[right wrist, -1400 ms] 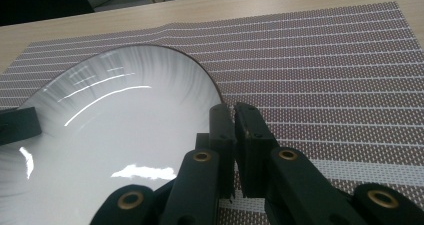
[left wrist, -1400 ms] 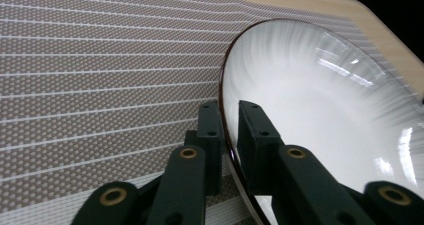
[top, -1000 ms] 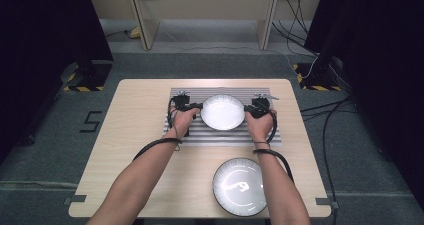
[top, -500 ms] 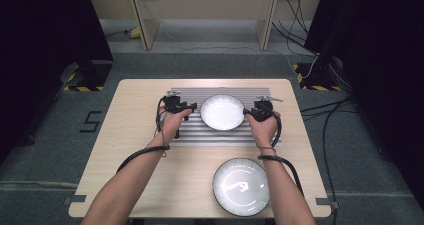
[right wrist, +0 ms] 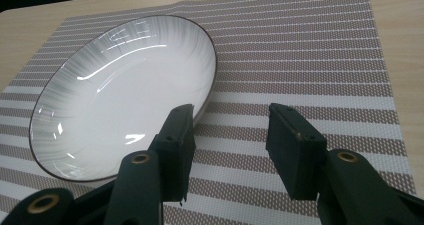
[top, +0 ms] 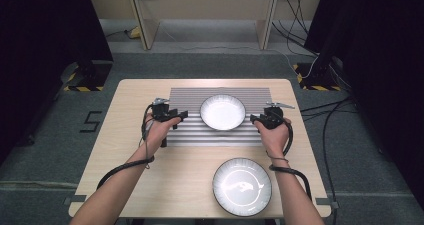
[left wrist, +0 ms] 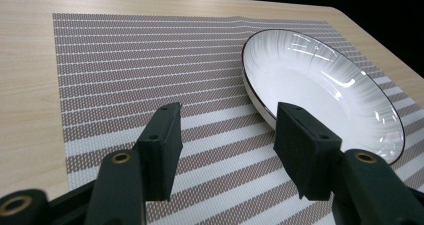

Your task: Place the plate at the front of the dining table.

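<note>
A white ribbed plate with a dark rim (top: 222, 112) (left wrist: 325, 85) (right wrist: 125, 90) lies on the striped placemat (top: 190, 132) (left wrist: 150, 60) (right wrist: 310, 60). My left gripper (top: 176, 118) (left wrist: 227, 145) hovers over the mat to the plate's left. Its jaws have just been opening and stand open with nothing between them. On the plate's right my right gripper (top: 256, 119) (right wrist: 232, 140) is apart from the rim. Its jaws have also just been opening and hold nothing.
A second, larger white plate (top: 242, 186) sits on the wooden table (top: 130, 150) near the front edge, right of centre, close to the person's right forearm. Cables trail from both grippers along the forearms. Dark curtains and floor cables surround the table.
Both grippers were at the plate's rim, one on each side. They have opened, let go and drawn outward, the left to the left and the right to the right. The plate stays on the mat.
</note>
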Motion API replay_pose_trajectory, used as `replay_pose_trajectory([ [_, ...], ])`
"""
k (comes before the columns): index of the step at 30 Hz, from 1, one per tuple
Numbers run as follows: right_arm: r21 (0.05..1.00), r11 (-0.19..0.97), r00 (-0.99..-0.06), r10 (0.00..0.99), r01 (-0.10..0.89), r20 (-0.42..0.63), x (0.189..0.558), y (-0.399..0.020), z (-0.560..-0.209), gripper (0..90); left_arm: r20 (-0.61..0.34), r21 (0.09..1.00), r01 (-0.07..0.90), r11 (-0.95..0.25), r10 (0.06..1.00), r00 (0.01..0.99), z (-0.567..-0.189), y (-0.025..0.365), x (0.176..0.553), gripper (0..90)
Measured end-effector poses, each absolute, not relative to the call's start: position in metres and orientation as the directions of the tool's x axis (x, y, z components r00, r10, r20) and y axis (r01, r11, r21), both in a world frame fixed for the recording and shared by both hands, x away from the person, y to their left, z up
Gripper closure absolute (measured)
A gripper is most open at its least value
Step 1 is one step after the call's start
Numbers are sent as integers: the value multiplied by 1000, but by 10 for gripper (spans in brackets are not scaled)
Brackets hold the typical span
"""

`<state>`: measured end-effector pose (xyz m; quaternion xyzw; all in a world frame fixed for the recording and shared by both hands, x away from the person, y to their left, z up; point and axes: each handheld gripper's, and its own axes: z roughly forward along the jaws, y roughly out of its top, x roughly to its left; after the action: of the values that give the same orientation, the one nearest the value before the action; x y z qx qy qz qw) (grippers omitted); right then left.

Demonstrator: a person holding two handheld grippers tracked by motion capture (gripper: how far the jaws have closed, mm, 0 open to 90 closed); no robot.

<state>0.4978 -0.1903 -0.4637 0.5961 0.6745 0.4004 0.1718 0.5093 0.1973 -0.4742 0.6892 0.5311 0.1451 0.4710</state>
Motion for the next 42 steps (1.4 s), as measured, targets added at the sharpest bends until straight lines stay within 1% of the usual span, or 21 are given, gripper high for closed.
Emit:
replay_pose_trajectory([
  [3,741,-26,-229,943,671,241,493,-195,-466,534,-279,805,593,-17,871,404,-473,200,505,435],
  [15,741,-43,-205,949,670,240,479,-215,-468,519,-277,808,588,-33,859,430,-468,210,492,430],
  [17,743,-45,-200,951,668,238,476,-218,-468,518,-260,814,579,-44,864,431,-467,212,490,430],
  [22,746,-53,-196,950,664,242,470,-226,-465,511,-267,828,561,-25,861,433,-462,219,485,429],
  [27,751,-56,-191,952,658,238,463,-236,-463,504,-256,830,557,-33,864,433,-462,226,479,429],
  [33,748,-77,-168,954,659,247,452,-248,-465,494,-265,833,553,-25,859,437,-462,235,470,424],
  [37,767,-60,-153,967,639,203,445,-253,-467,492,-271,836,548,-11,862,429,-461,242,464,422],
  [42,762,-60,-153,967,645,205,438,-257,-468,489,-260,843,537,-16,864,432,-461,247,458,422],
])
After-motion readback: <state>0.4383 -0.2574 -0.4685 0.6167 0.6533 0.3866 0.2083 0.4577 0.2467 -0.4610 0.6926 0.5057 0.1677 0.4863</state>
